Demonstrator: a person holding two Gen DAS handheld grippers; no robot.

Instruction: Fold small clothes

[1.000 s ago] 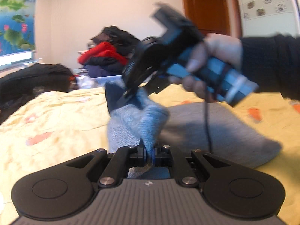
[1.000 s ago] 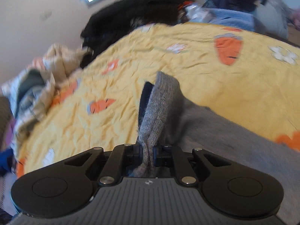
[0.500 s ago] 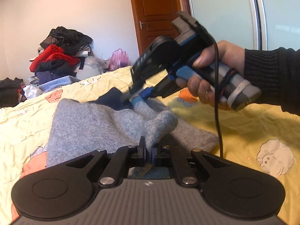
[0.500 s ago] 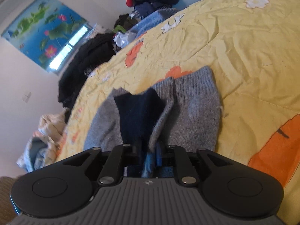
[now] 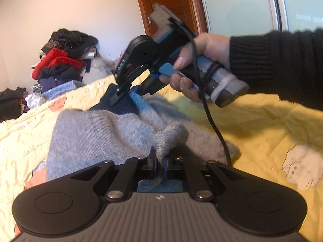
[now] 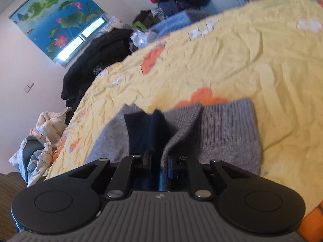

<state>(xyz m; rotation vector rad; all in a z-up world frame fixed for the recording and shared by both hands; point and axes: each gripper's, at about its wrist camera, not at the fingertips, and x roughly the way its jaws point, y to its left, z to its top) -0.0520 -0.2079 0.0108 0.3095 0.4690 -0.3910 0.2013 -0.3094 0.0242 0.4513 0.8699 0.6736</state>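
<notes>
A small grey knit garment [image 5: 97,133] with a dark navy patch [image 6: 145,127] lies on the yellow bedspread [image 5: 272,125]. My left gripper [image 5: 159,162] is shut on a raised grey fold at the garment's near edge. A hand in a black sleeve [image 5: 282,64] holds my right gripper [image 5: 123,97], whose tips rest on the navy patch at the far side. In the right wrist view the right gripper [image 6: 159,162] has navy and grey cloth bunched between its jaws, which are closing on it. The ribbed grey hem [image 6: 228,129] lies flat to the right.
A heap of red, black and blue clothes [image 5: 60,60] sits beyond the bed's far edge, with black garments [image 6: 97,60] and a crumpled pale cloth [image 6: 38,141] off the left side. A brown door [image 5: 167,2] and a glass panel [image 5: 238,6] stand behind.
Both grippers swung across and down, bringing the lifted garment onto the bedspread, where it now lies spread with the navy patch showing. The right jaws widened, then narrowed again around the cloth.
</notes>
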